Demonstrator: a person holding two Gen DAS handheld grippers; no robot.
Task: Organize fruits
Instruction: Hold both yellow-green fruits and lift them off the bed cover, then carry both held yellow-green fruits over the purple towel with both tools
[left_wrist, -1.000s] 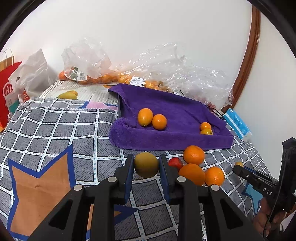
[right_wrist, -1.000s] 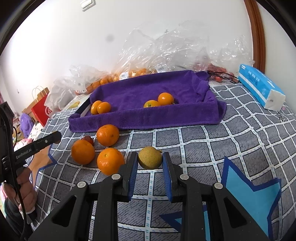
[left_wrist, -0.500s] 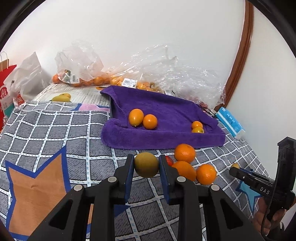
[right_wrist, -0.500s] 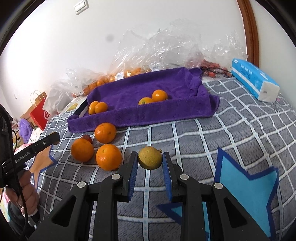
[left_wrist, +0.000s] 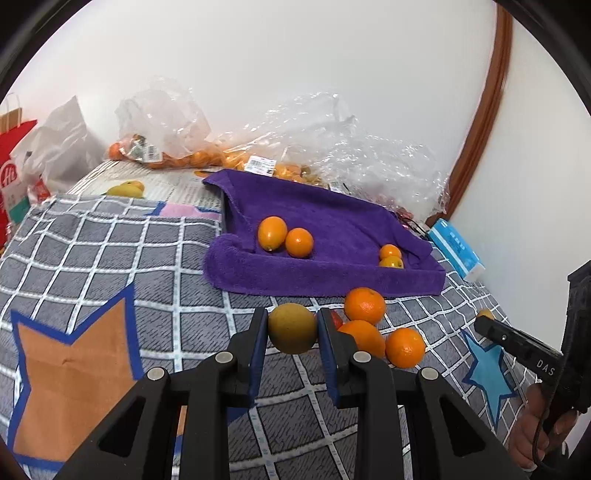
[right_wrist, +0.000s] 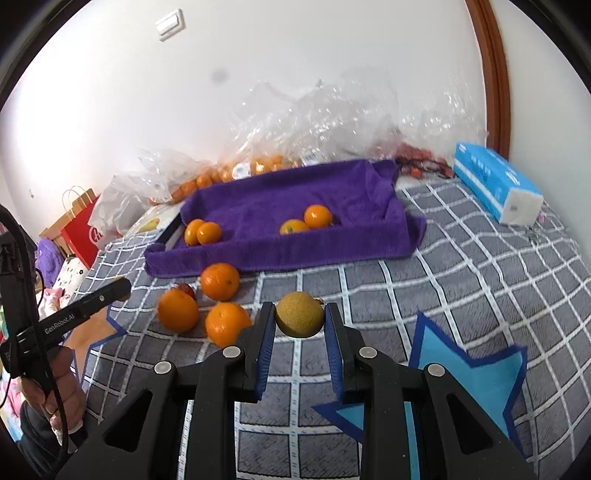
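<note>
My left gripper (left_wrist: 292, 317) is shut on a round yellow-green fruit (left_wrist: 291, 330), held above the checked cover. My right gripper (right_wrist: 299, 310) is shut on a similar yellow-green fruit (right_wrist: 300, 320). Beyond both lies a purple towel tray (left_wrist: 332, 280) (right_wrist: 258, 258) with two pairs of oranges (left_wrist: 284, 236) (right_wrist: 306, 221) inside. Three loose oranges (left_wrist: 364, 305) (right_wrist: 219, 281) and a small red fruit (left_wrist: 335, 319) (right_wrist: 186, 290) sit on the cover just in front of the tray. Each view shows the other gripper at its edge: the right one (left_wrist: 517, 343), the left one (right_wrist: 92, 299).
Clear plastic bags (left_wrist: 332, 140) with more oranges line the wall behind the tray. A blue tissue pack (right_wrist: 495, 184) lies at the right, a red paper bag (left_wrist: 11, 177) at the left. A yellow fruit (left_wrist: 125, 189) rests on newspaper. A hand (right_wrist: 51, 387) grips the left tool.
The right gripper has risen a little with its fruit, so the tray and loose oranges sit lower in its view. The left gripper still holds its fruit in much the same place.
</note>
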